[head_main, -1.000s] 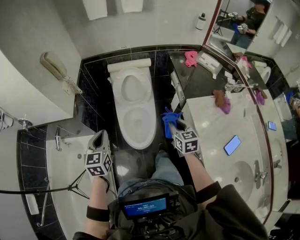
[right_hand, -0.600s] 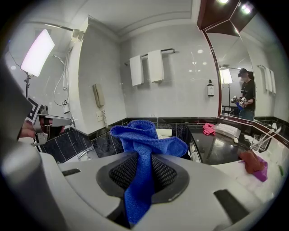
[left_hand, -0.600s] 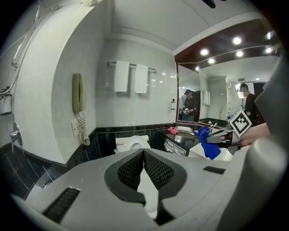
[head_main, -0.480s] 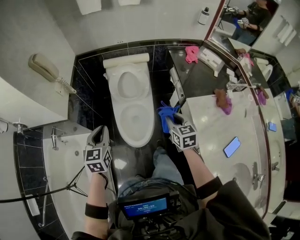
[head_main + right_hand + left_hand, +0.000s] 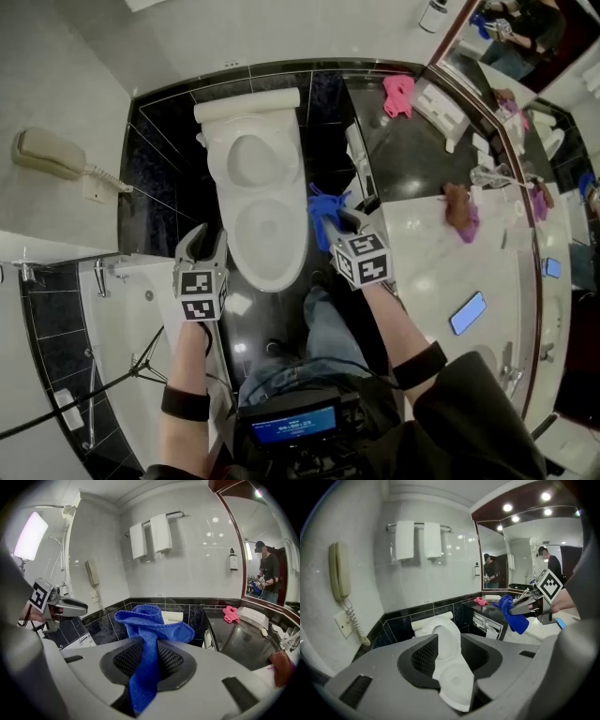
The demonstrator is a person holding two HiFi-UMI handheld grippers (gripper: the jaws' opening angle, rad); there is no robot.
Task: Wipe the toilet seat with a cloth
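Note:
A white toilet [image 5: 255,202] stands against the black tiled wall, straight ahead of me. My left gripper [image 5: 204,240] hovers by the toilet's left front edge. Its jaws have just been opening and now stand open with nothing between them; in the left gripper view [image 5: 449,656] only the toilet [image 5: 443,634] shows beyond the gap. My right gripper [image 5: 328,219] is beside the toilet's right edge, shut on a blue cloth [image 5: 322,208]. The blue cloth [image 5: 150,625] bunches above the right gripper [image 5: 149,660] and hangs down through it.
A wall phone [image 5: 52,155] hangs at the left above a bathtub [image 5: 131,309]. To the right runs a counter [image 5: 422,272] with a pink cloth [image 5: 398,94], a brown and purple cloth [image 5: 459,211] and a mobile phone [image 5: 466,312]. White towels [image 5: 415,538] hang above the toilet.
Both grippers have moved forward toward the toilet. The left jaws went from shut to open. The blue cloth stays in the right gripper.

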